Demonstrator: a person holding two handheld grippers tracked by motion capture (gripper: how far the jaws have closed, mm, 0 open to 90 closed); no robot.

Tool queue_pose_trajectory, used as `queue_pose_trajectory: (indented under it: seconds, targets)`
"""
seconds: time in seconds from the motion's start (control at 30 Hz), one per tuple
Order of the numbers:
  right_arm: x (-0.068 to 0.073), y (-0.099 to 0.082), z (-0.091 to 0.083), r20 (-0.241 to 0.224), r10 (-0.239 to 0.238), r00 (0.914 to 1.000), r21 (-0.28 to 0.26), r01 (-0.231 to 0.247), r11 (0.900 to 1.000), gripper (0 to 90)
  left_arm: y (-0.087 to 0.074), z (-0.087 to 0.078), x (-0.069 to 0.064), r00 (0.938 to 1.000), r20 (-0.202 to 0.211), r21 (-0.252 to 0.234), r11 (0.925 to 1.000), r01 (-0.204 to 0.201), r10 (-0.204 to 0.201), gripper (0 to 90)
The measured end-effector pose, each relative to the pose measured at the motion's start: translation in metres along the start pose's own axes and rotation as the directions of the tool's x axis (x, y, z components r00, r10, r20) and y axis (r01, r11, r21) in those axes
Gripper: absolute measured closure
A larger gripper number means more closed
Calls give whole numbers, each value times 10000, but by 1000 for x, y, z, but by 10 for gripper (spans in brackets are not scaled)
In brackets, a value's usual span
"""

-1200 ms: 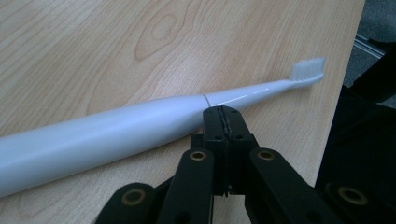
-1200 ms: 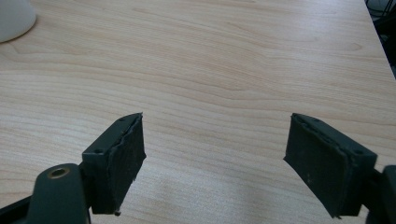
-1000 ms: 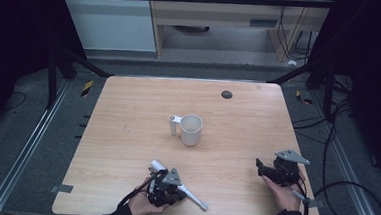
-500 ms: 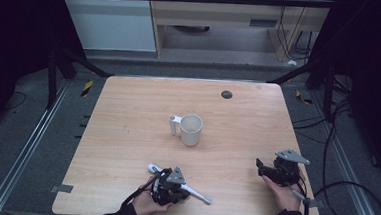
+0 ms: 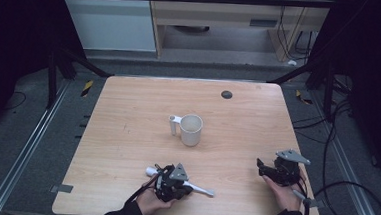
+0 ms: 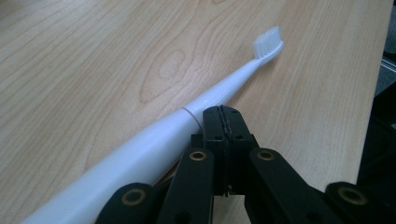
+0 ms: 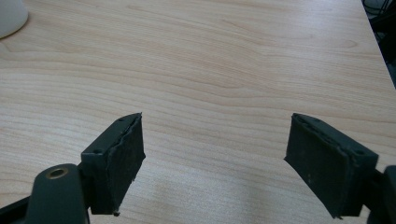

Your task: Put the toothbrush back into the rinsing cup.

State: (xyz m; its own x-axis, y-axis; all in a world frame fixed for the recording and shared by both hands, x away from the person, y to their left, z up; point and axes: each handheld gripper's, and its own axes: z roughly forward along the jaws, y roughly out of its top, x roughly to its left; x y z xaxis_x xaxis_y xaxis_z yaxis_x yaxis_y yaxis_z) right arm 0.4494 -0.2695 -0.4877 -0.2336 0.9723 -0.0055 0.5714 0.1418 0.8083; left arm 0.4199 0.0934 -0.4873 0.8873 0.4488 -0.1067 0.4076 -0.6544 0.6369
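Note:
A white toothbrush point(image 6: 154, 140) lies flat on the wooden table point(image 5: 128, 113), its bristle head point(image 6: 268, 42) pointing away from the camera. My left gripper point(image 6: 223, 114) is shut, its jaws pressed together with nothing between them, right beside the brush's handle. In the high view this gripper point(image 5: 188, 186) sits near the front edge over the toothbrush point(image 5: 201, 190). A white mug point(image 5: 191, 130) stands upright mid-table, handle to the left. My right gripper point(image 7: 215, 158) hovers open over bare wood at the front right point(image 5: 261, 167), with nothing between its pads.
A small dark round object point(image 5: 226, 94) lies near the table's far edge. The mug's base point(image 7: 10, 16) shows at the top left of the right gripper view. Cables and metal rails run along the floor on both sides.
The toothbrush has swung a little on the table, its head end turning toward the far side. The left hand shifted slightly with it. The right gripper has stayed put.

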Motion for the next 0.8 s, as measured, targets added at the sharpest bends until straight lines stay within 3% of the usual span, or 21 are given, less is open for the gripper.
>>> queue_pose_trajectory:
  seconds: [0.57, 0.73, 0.77, 0.8]
  targets:
    - [-1, 0, 0, 35, -37, 10000, 3, 37, 10000, 192, 7, 0, 3, 9997, -245, -422, 9991, 45, -55, 894]
    - [-1, 0, 0, 41, -46, 10000, 4, 46, 10000, 193, 10, -18, 6, 9990, -437, -905, 9959, -33, -7, 893]
    - [-1, 0, 0, 58, -54, 10000, -1, 54, 10000, 192, 10, -29, 14, 9974, -713, -1050, 9945, 2, -77, 893]
    - [-1, 0, 0, 62, -44, 10000, -1, 44, 10000, 193, 10, -29, 14, 9974, -713, -1050, 9945, 2, -77, 893]
